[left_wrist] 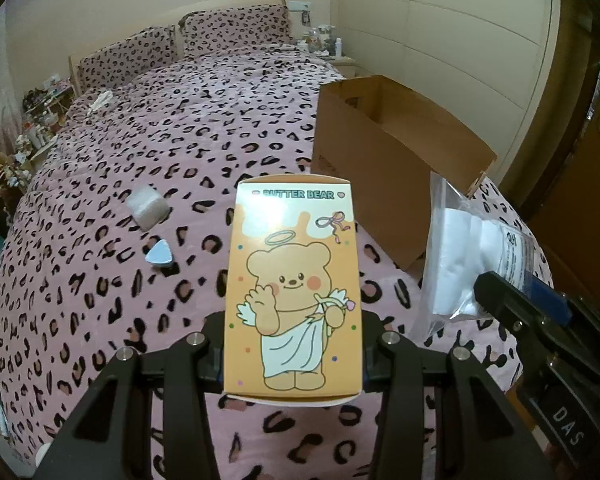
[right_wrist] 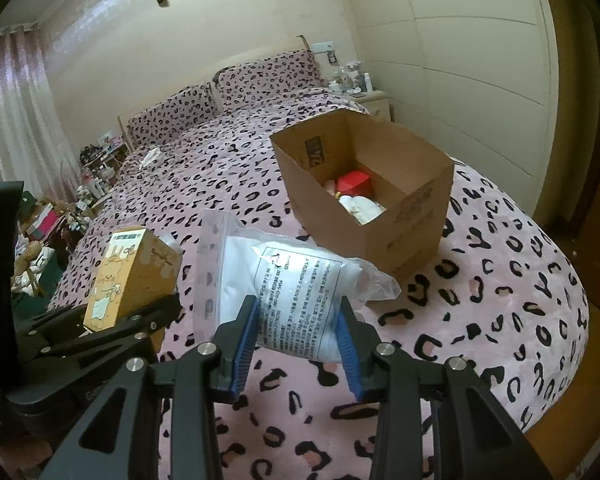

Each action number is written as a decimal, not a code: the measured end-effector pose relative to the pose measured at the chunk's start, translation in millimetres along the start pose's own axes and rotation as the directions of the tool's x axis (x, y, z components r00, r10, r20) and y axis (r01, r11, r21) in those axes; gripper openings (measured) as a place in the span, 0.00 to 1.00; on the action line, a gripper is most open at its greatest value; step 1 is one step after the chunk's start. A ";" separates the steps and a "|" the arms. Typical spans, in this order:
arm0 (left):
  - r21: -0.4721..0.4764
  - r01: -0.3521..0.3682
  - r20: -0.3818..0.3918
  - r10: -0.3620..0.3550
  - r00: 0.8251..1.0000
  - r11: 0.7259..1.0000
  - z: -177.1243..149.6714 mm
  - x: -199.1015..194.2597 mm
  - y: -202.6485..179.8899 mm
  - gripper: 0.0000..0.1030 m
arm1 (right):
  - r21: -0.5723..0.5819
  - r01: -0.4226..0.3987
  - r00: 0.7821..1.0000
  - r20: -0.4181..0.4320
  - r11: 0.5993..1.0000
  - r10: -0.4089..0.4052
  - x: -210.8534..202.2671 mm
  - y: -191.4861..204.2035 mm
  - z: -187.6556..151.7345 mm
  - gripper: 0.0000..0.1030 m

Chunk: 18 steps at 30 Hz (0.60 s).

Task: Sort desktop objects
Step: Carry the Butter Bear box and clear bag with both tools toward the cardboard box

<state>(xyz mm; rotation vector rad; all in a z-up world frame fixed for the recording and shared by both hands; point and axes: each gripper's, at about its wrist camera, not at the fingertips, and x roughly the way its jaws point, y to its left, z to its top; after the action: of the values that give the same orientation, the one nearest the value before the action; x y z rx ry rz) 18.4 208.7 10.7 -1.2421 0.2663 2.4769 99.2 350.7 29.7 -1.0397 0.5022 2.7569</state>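
Observation:
My left gripper [left_wrist: 294,344] is shut on an orange Butter Bear box [left_wrist: 294,288] and holds it upright above the bed; the box also shows at the left of the right wrist view [right_wrist: 130,276]. My right gripper [right_wrist: 298,340] is shut on a clear zip bag of white material [right_wrist: 288,284] with a printed label, held above the blanket; the bag also shows in the left wrist view [left_wrist: 464,256]. An open cardboard box [right_wrist: 404,216] stands on the bed ahead, with a red item [right_wrist: 354,184] and white items [right_wrist: 362,208] inside.
The pink leopard-print blanket [left_wrist: 140,168] covers the bed. On it lie a small bubble-wrapped packet [left_wrist: 148,206] and a small silver-blue triangular piece [left_wrist: 160,256]. A cluttered nightstand [right_wrist: 364,94] stands at the back right, cluttered shelves [right_wrist: 60,216] at the left.

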 end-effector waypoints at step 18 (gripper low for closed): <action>0.073 0.083 -0.021 -0.081 0.996 0.994 27.5 32.3 -37.3 0.43 | 0.049 0.072 0.997 0.009 0.996 -0.073 6.7 -39.9 12.0 0.37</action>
<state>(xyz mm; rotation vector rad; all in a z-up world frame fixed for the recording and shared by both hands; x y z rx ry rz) -4.9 259.3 0.9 -1.2208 0.3026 2.3658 97.1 392.4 23.5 -1.0107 0.5171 2.6719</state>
